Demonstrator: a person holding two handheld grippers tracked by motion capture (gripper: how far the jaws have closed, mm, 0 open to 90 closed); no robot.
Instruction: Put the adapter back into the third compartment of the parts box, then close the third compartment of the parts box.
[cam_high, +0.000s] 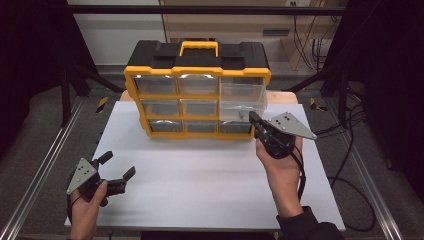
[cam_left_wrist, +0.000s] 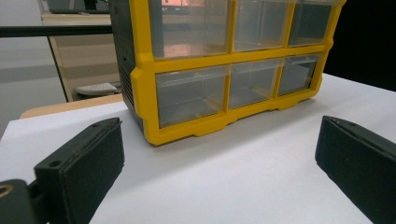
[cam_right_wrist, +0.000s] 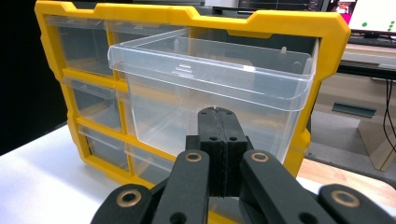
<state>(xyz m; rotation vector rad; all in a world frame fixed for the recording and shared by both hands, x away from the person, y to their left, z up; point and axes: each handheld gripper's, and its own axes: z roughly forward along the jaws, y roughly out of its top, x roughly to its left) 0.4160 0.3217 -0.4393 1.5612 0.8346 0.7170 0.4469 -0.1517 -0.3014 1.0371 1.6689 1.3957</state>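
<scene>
Big clear drawer (cam_right_wrist: 210, 88) pulled partway out of yellow organizer (cam_high: 197, 95), at 3 o'clock side of its front, above white worktop (cam_high: 200, 185). Right gripper (cam_high: 256, 124) at drawer front, jaws pressed together, nothing visibly between them. Left gripper (cam_high: 116, 170) at 8 o'clock on worktop, jaws spread, empty. Drawer looks light, thin, stiff, slick plastic; likely flexes, cracks if squeezed. Best hold: front lip or ridged pull tab at top centre.

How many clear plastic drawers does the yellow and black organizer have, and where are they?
7. Six small clear plastic drawers fill the left and middle columns of the yellow and black organizer. One large clear plastic drawer is pulled out at the right; a drawer below it may be hidden.
</scene>
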